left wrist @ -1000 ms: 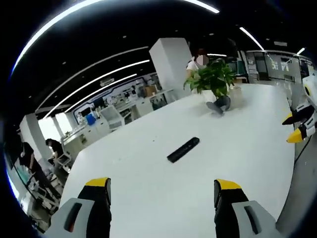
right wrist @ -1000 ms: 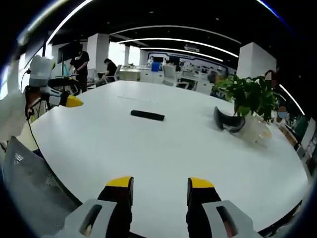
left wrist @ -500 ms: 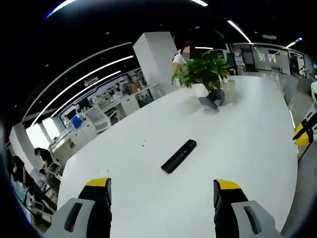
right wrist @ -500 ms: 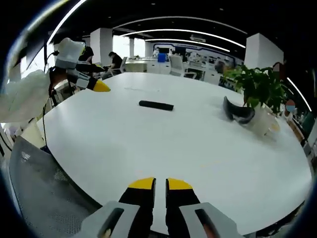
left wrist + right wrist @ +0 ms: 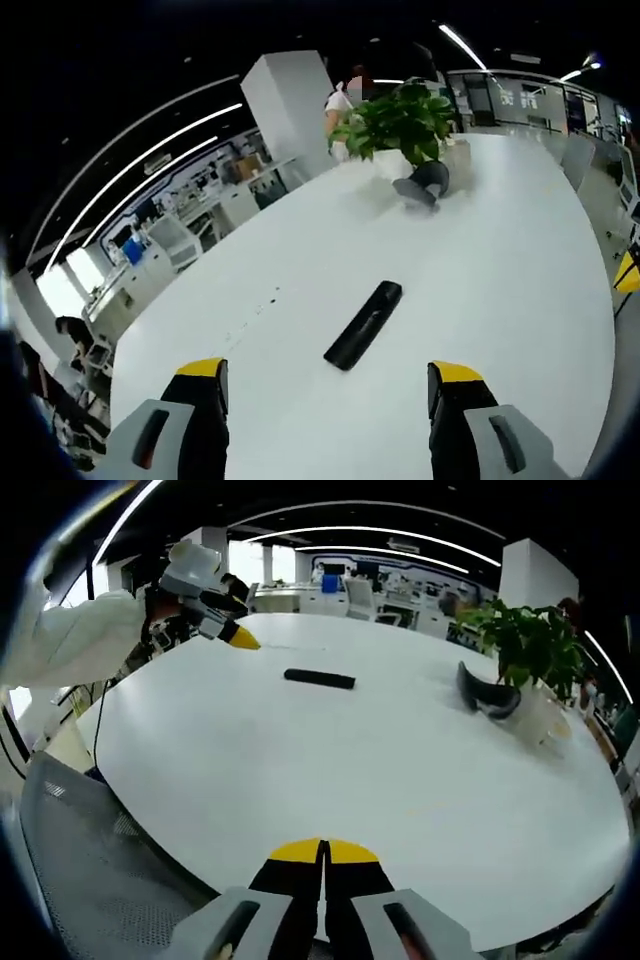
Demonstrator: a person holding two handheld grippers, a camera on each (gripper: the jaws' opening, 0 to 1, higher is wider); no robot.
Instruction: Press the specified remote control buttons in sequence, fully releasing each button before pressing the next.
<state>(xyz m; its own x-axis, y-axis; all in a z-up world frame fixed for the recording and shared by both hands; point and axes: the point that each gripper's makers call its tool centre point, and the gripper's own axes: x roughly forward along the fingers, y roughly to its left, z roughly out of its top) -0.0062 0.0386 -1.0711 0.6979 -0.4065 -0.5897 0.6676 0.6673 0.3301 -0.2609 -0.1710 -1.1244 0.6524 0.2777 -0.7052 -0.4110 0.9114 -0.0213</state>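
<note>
**Two grippers hovering over the big white desk**

A black remote control point(image 5: 363, 324) is lying flat near the middle of the white desk point(image 5: 500, 300), well away from every edge. Nothing is touching it.

The left gripper point(image 5: 327, 385) is hanging above the desk with its two yellow-tipped jaws spread wide apart, and the remote is sitting a little way in front of them. In the right gripper view, this same gripper is reaching in over the desk's left edge.

The right gripper point(image 5: 322, 852) is hovering over the near edge of the desk with its jaws pressed together, holding nothing.

A green plant point(image 5: 530, 645) is standing by the far right edge, with a dark curved thing point(image 5: 487, 695) lying just beside it.
</note>
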